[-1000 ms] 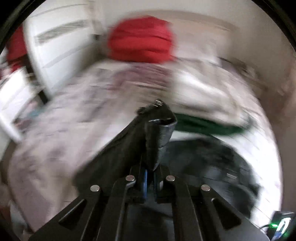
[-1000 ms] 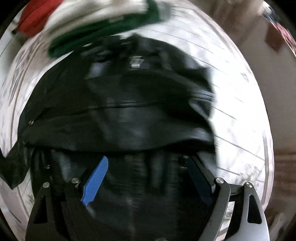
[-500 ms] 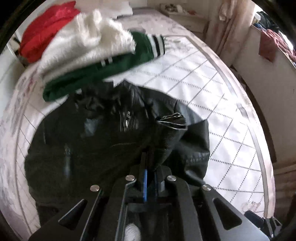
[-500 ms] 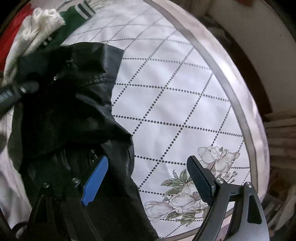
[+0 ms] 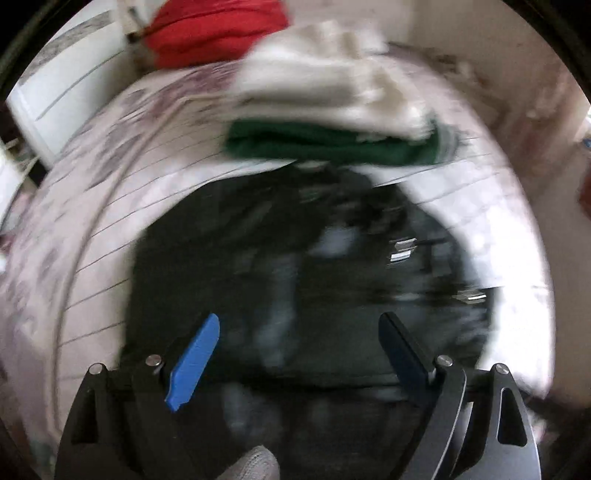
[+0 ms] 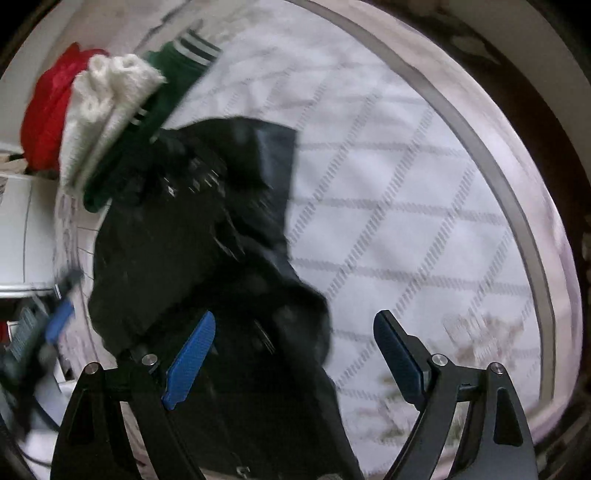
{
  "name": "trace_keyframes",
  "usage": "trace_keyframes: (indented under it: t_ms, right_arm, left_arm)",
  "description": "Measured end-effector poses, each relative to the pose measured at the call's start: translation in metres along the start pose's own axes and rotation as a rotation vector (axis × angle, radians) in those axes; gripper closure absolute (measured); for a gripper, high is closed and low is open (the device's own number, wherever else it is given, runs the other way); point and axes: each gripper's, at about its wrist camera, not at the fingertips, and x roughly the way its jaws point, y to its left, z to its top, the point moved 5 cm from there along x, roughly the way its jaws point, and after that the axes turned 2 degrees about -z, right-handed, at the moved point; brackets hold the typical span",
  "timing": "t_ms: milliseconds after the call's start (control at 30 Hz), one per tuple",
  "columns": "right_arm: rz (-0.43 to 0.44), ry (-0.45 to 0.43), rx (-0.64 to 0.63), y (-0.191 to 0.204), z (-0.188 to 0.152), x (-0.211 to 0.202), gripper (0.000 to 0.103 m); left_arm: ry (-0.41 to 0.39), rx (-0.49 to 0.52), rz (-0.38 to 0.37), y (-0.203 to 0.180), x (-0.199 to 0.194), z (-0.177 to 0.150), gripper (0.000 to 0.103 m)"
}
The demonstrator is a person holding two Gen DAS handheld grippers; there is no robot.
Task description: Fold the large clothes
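Bedroom scene, both views motion-blurred. Bed (image 6: 424, 206) with white quilted cover, diamond stitching, floral print near the foot. Black leather-look jacket (image 5: 303, 280) lies bunched on the bed, partly folded, metal zips or snaps showing. Just beyond its collar end sits a stack of folded clothes: green garment with white stripes (image 5: 332, 144) at the bottom, fluffy white knit (image 5: 325, 88) on it, red garment (image 5: 210, 29) behind.

Left gripper (image 5: 299, 354) hovers over the jacket, jaws spread, nothing between them. Right gripper (image 6: 291, 354) is over the jacket's right edge, jaws also spread and empty.

Risks, as a guess: the stiff, slick material may spring open with nothing pinning the fold; a regrasp aimed in this blur could catch one layer only and drag the bundle apart; pushing the jacket forward could topple the stack it touches.

No brand, label or writing is readable; too blurred.
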Motion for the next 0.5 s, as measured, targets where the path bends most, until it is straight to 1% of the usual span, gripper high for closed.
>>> trace_keyframes:
  t_ms: [33,133,167,233,267,300,333,367,400,467,500]
  right_arm:
    - [-0.002,0.000,-0.007,0.005,0.007,0.008,0.012]
    - [0.041,0.035,-0.006,0.016,0.041,0.048,0.011]
    - [0.067,0.067,-0.008,0.018,0.051,0.065,0.011]
    - [0.115,0.149,-0.003,0.023,0.058,0.097,0.011]
    - [0.110,0.173,-0.004,0.026,0.059,0.107,0.008]
    - [0.081,0.160,-0.017,0.030,0.058,0.108,0.009]
    - [0.069,0.146,-0.026,0.034,0.056,0.107,0.011]
    - [0.068,0.135,-0.032,0.039,0.053,0.106,0.030]
    - [0.056,0.135,-0.032,0.042,0.046,0.105,0.052]
    - [0.097,0.131,0.047,0.042,0.031,0.099,0.066]
    - [0.114,0.136,0.089,0.041,0.026,0.098,0.071]
  left_arm:
    - [0.040,-0.024,0.032,0.016,0.011,-0.009,0.015]
    - [0.112,-0.091,0.093,0.052,0.032,-0.032,0.015]
    - [0.137,-0.110,0.116,0.065,0.038,-0.041,0.015]
    - [0.158,-0.135,0.138,0.082,0.043,-0.052,0.015]
    - [0.170,-0.145,0.150,0.091,0.045,-0.057,0.015]
    - [0.177,-0.152,0.161,0.097,0.046,-0.061,0.015]
    - [0.179,-0.159,0.169,0.104,0.045,-0.065,0.015]
    - [0.181,-0.158,0.176,0.109,0.045,-0.066,0.015]
    - [0.182,-0.155,0.181,0.113,0.044,-0.068,0.015]
    - [0.183,-0.139,0.189,0.122,0.040,-0.069,0.015]
    - [0.183,-0.128,0.192,0.127,0.038,-0.070,0.015]
